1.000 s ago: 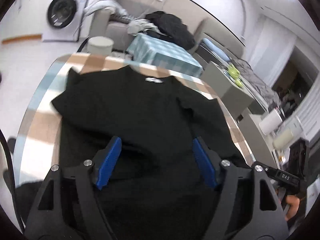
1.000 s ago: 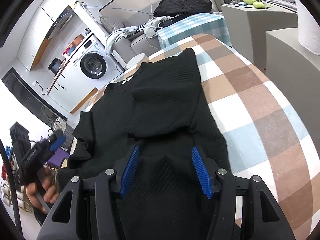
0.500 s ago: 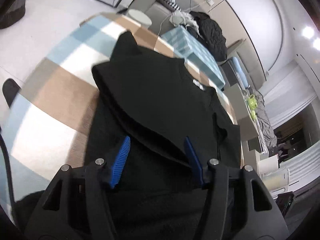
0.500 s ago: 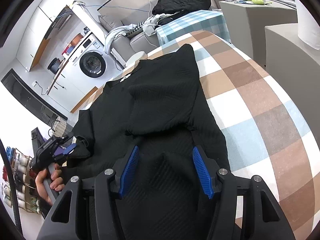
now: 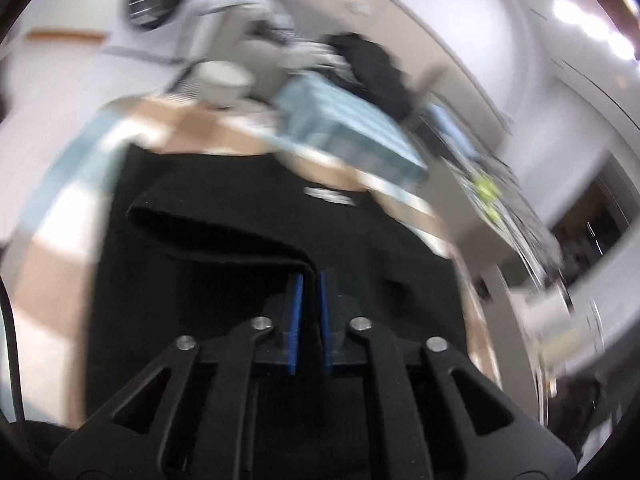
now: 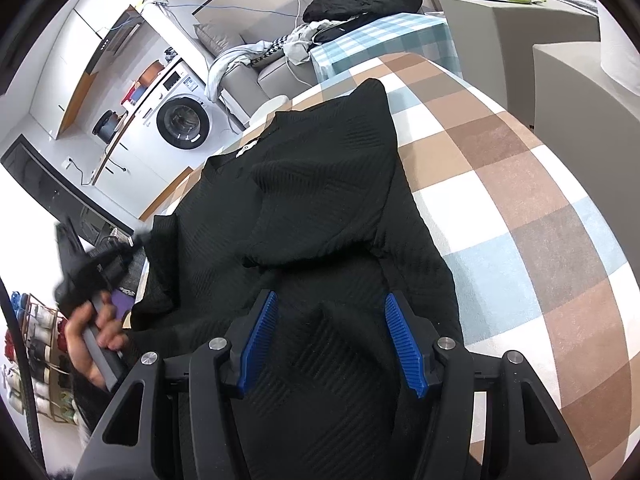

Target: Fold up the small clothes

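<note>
Since half a second ago the left gripper point(image 5: 310, 280) has gone from wide open to pinched together, its blue pads point(image 5: 296, 312) now clamping a folded edge of the black shirt point(image 5: 240, 280), and its view has swung and blurred with motion. A thick roll of the shirt's cloth runs from the closed fingertips out to the left and ahead of them. Beyond that fold the shirt's white neck label point(image 5: 328, 196) shows, straight ahead of the tool and slightly to its right.

From the right wrist camera, the right gripper point(image 6: 332, 320) hovers with its jaws spread wide, much as it did before, the blue pads point(image 6: 260, 336) standing either side of a raised ridge of the black shirt point(image 6: 320, 200) without closing on it. The shirt stretches forward from this tool across the checked tablecloth point(image 6: 520, 200), which lies bare to the tool's right. One sleeve is folded in over the body ahead of the fingers. To the left of the tool, the person's left hand point(image 6: 92, 336) grips the handle of the left gripper point(image 6: 92, 268), which is blurred against the shirt's near-left edge. Far ahead and left stands a washing machine point(image 6: 180, 120).
</note>
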The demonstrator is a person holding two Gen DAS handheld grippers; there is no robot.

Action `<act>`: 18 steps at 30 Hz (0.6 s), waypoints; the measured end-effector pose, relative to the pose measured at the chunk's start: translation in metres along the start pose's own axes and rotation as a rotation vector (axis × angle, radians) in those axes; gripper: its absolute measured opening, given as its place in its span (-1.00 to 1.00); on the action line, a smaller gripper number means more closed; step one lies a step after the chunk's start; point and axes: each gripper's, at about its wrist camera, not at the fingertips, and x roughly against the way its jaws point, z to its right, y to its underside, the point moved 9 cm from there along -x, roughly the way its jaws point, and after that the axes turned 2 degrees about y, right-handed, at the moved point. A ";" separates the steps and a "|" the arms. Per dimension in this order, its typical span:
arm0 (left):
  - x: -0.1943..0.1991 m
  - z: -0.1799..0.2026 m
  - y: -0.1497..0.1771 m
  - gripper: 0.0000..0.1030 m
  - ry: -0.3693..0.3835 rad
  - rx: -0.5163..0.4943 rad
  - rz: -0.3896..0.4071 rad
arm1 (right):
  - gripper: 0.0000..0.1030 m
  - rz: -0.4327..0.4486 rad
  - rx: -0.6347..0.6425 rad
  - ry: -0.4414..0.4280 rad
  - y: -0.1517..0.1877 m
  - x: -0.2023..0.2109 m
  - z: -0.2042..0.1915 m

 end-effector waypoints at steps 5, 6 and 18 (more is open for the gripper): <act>0.008 0.042 0.009 0.43 0.000 -0.162 0.016 | 0.12 0.006 -0.001 0.008 -0.003 0.002 0.000; 0.012 0.040 0.011 0.43 -0.014 -0.172 0.012 | 0.12 0.007 0.000 0.008 -0.003 0.003 -0.001; 0.137 -0.054 0.071 0.43 -0.248 -0.069 0.086 | 0.16 0.055 0.061 0.056 0.000 0.030 0.009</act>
